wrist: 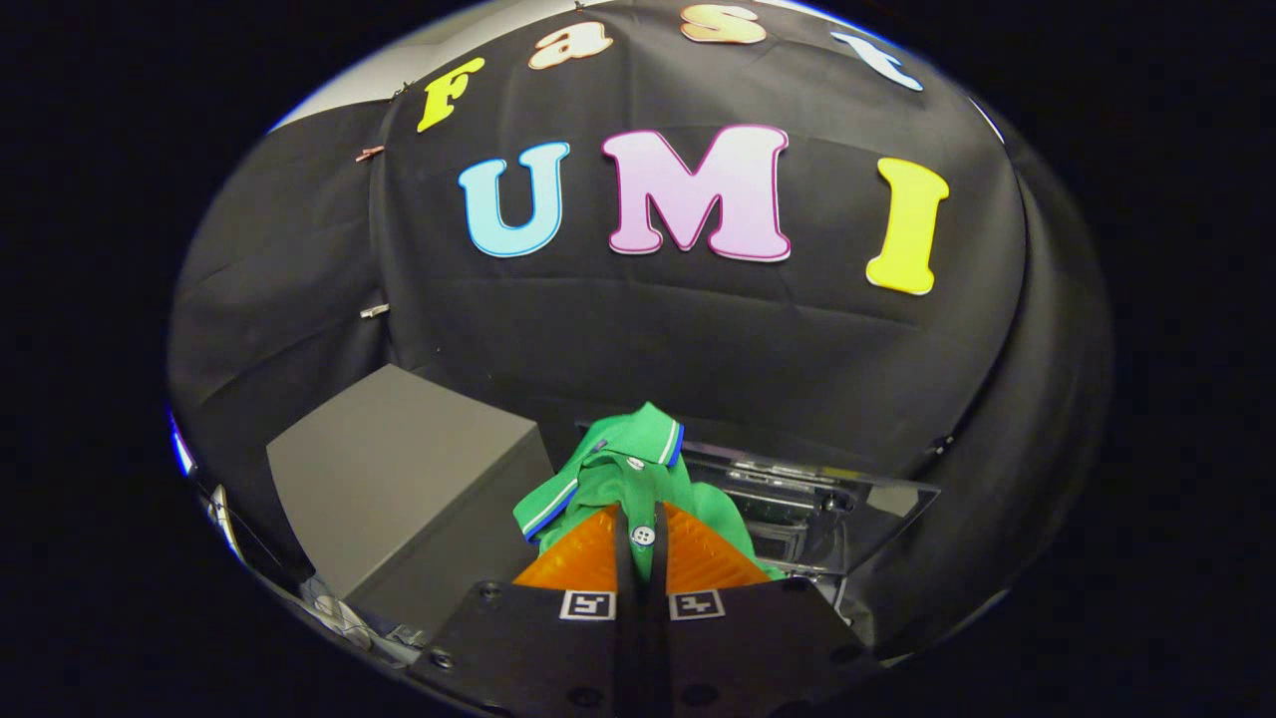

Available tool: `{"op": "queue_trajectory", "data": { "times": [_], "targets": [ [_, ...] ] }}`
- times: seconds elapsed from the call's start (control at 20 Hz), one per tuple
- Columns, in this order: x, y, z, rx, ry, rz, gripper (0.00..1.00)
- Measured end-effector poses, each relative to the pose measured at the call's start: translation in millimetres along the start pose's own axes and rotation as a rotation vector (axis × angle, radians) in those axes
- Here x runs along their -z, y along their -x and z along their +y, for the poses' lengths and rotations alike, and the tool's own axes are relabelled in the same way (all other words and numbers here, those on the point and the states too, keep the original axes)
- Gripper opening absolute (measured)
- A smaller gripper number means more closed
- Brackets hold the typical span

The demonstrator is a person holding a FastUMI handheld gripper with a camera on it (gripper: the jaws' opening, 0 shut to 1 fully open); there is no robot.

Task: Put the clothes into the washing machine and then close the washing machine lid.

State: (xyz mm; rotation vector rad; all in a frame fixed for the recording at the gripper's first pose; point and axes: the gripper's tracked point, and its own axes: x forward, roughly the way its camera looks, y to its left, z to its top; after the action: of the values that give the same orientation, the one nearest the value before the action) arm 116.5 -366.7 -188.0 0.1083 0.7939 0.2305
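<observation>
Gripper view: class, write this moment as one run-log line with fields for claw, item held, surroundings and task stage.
claw: shut on green polo shirt | shirt: lifted, hanging ahead of fingers | surroundings: grey box beside, open lid beyond | stage: carrying shirt, lid not yet closed

**Hidden and cut-off parts around the green shirt**

The lower part of the green shirt [623,474] is covered by the closed-up fingers of the gripper [640,538]. Behind the shirt, the washing machine [827,509] is largely masked, and its panel details are too small to be made out. Left of the shirt, the grey box [399,479] is cut off at its base.
</observation>
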Motion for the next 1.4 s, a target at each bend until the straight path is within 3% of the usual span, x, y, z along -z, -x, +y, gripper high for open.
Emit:
{"op": "queue_trajectory", "data": {
  "times": [0.3, 0.45, 1.0, 1.4],
  "targets": [
    [73.4, -17.1, -7.0, -0.103, 0.040, 0.129, 0.05],
    [105.8, -22.7, -16.1, -0.112, 0.065, 0.162, 0.05],
    [215.3, -80.1, -59.1, -0.017, 0.088, 0.358, 0.05],
    [255.7, -118.0, -60.3, 0.058, 0.094, 0.452, 0.05]
  ]
}}
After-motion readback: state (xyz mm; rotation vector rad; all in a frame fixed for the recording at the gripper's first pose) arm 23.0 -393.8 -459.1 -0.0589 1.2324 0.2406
